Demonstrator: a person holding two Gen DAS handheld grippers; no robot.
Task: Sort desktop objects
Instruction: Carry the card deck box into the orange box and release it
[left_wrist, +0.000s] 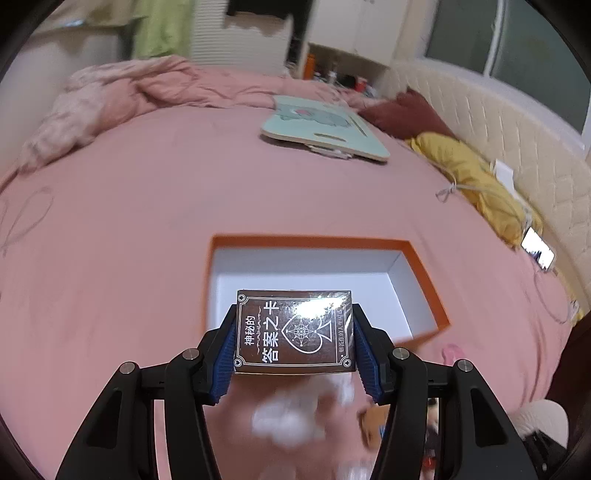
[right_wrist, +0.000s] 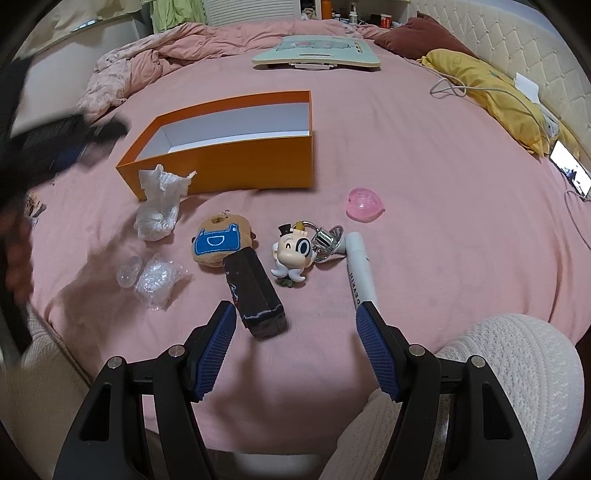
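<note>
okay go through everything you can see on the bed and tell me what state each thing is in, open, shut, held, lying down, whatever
left tongs: shut on the card box, above the orange box.
card box: held, face up.
right tongs: open, holding nothing.
orange box: open, no lid, looks empty.
tissue: crumpled, beside the orange box.
black case: lying on the sheet, shut.
white tube: lying flat.
phone: screen lit.
</note>
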